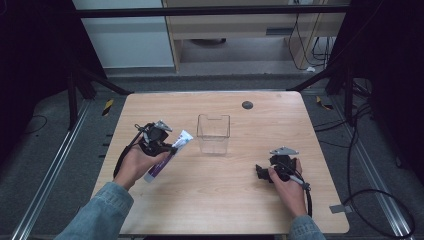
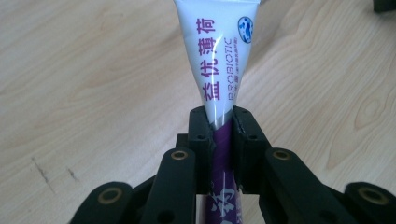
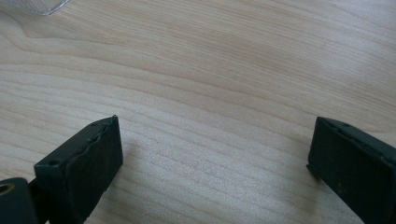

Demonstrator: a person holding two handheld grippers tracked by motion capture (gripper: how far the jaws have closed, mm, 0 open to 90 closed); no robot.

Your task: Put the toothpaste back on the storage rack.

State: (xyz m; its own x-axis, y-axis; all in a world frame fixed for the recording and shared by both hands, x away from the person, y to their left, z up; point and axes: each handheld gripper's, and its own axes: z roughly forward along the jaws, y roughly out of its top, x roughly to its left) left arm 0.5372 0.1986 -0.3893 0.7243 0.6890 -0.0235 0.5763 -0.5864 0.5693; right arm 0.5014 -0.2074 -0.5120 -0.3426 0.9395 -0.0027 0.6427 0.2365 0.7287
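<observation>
Seen from above, a person sits at a pale wooden worktop [image 1: 225, 200] with a gripper in each hand. A clear plastic container [image 1: 213, 133], square and open at the top, stands near the middle of the worktop and is the landmark here.

To the left of the container, the left gripper [image 1: 167, 146] is clenched on a toothpaste tube [image 1: 169, 155], white at its flat crimped end and purple toward the cap. The tube slants, its white end pointing toward the container and close to its left wall, its purple end nearer the person. In the left gripper view the two black jaws pinch the tube at its middle, where white turns to purple, and the white end with purple lettering sticks out beyond them above the wood grain.

The container looks empty as far as its clear walls let one tell.

To the right of the container and nearer the person, the right gripper [image 1: 262, 172] rests low by the worktop. In the right gripper view its jaws stand wide apart with bare wood between them: released, grasping nothing.

Judging by this, the pick-up is done and the tube seems to be off the worktop. Carrying it over the container's rim and letting go are probably left.
</observation>
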